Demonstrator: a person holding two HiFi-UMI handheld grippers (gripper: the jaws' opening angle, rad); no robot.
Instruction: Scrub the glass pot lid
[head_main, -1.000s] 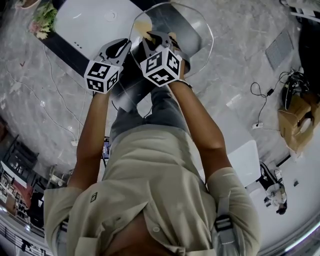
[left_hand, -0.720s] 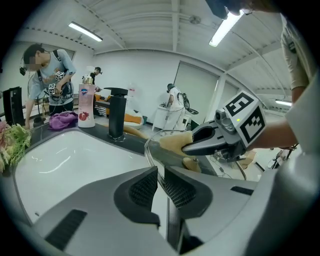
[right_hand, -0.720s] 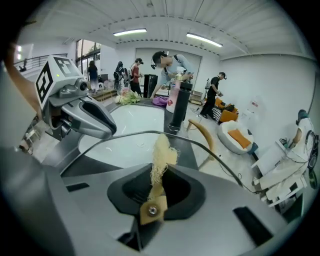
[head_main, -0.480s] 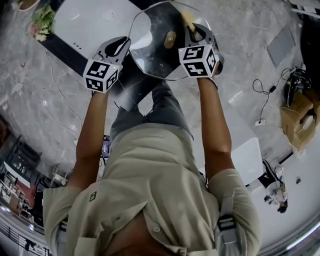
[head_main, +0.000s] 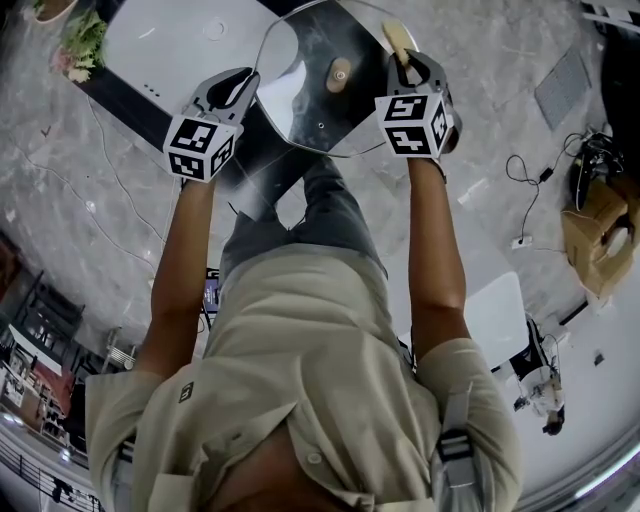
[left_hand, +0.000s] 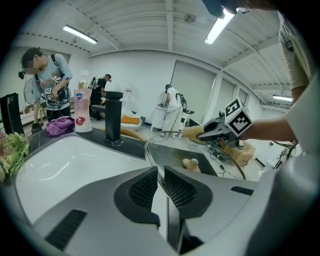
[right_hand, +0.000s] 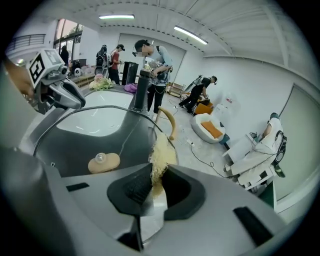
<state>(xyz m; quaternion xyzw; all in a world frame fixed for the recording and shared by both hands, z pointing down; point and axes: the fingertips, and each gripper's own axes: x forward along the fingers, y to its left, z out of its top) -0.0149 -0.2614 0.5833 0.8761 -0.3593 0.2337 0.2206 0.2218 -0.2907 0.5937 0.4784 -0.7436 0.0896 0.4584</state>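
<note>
Lid (head_main: 310, 105): glass, held up just right of the sink (head_main: 160, 45). Left gripper (head_main: 243, 88): jaws nearly shut, pinching the rim on the sink side. Right gripper (head_main: 412, 62): jaws clamped on a sponge (head_main: 397, 38) at the rim far from the sink, seemingly touching. I judge it stiff, weighty, slick, breakable; I'd hold by the rim.

The glass pot lid (head_main: 300, 100) is shown as clear, glossy glass edged with a thin bright metal rim, and its knob (head_main: 339, 75) looks like smooth pale wood. A rough, fibrous yellowish scrub pad (right_hand: 162, 150) is clamped in the right gripper (right_hand: 156, 172), made of matt grey plastic with black ribbed pads (right_hand: 135, 187). The sink (head_main: 170, 45) is finished in glossy white.
</note>
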